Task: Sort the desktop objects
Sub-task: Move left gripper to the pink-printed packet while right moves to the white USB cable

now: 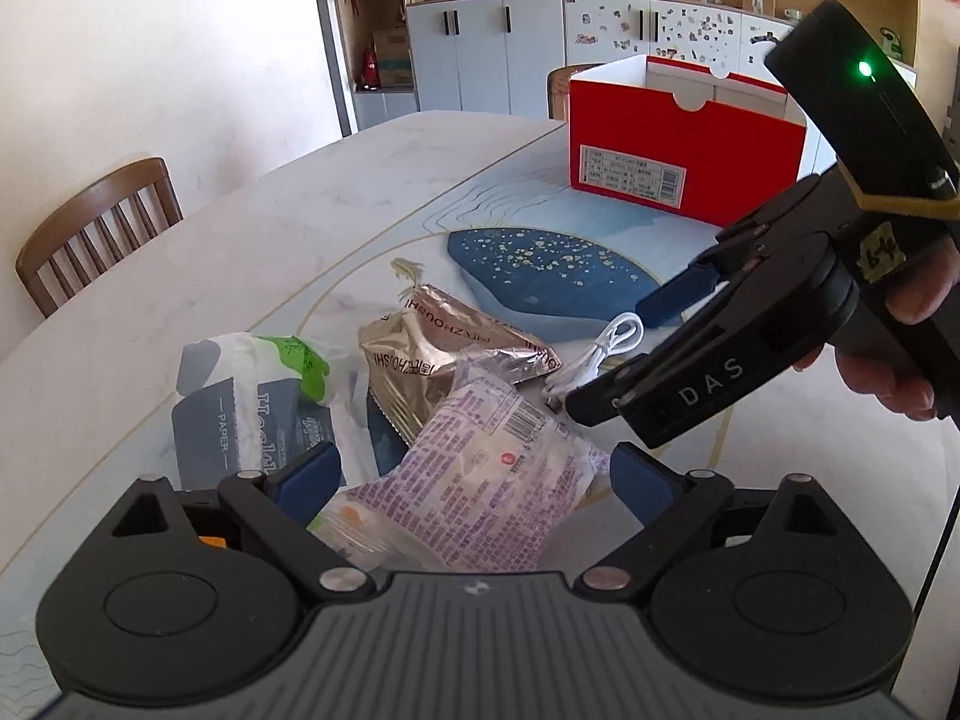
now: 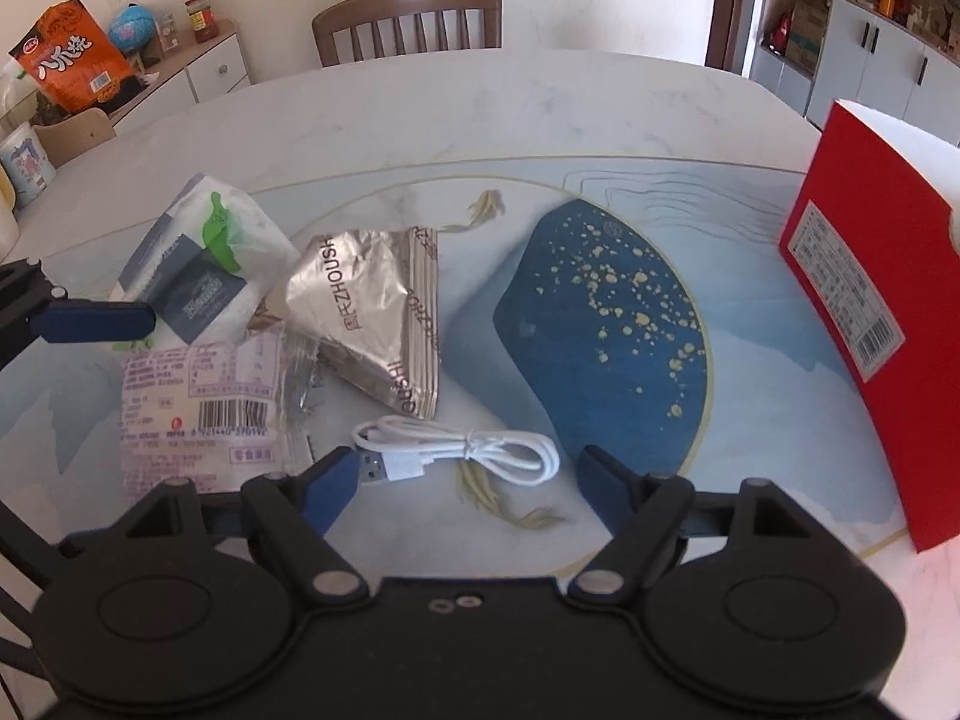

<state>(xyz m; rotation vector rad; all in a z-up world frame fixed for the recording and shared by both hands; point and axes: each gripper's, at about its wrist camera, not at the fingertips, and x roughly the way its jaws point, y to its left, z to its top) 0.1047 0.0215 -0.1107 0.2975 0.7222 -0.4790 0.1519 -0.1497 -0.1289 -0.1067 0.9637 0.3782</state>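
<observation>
My left gripper (image 1: 477, 477) is open, its fingers on either side of a pink-printed snack packet (image 1: 486, 480) that lies on the table; the packet also shows in the right wrist view (image 2: 198, 414). My right gripper (image 2: 465, 477) is open just above a coiled white USB cable (image 2: 462, 447), which also shows in the left wrist view (image 1: 600, 354). A silver foil packet (image 2: 378, 312) and a tissue pack (image 2: 204, 258) lie beside them. The right gripper's body (image 1: 720, 354) reaches in from the right in the left wrist view.
An open red shoebox (image 1: 684, 144) stands at the table's far right, also in the right wrist view (image 2: 876, 324). Wooden chairs (image 2: 408, 24) stand at the table's far side. A cabinet (image 2: 198, 72) with bags is behind on the left.
</observation>
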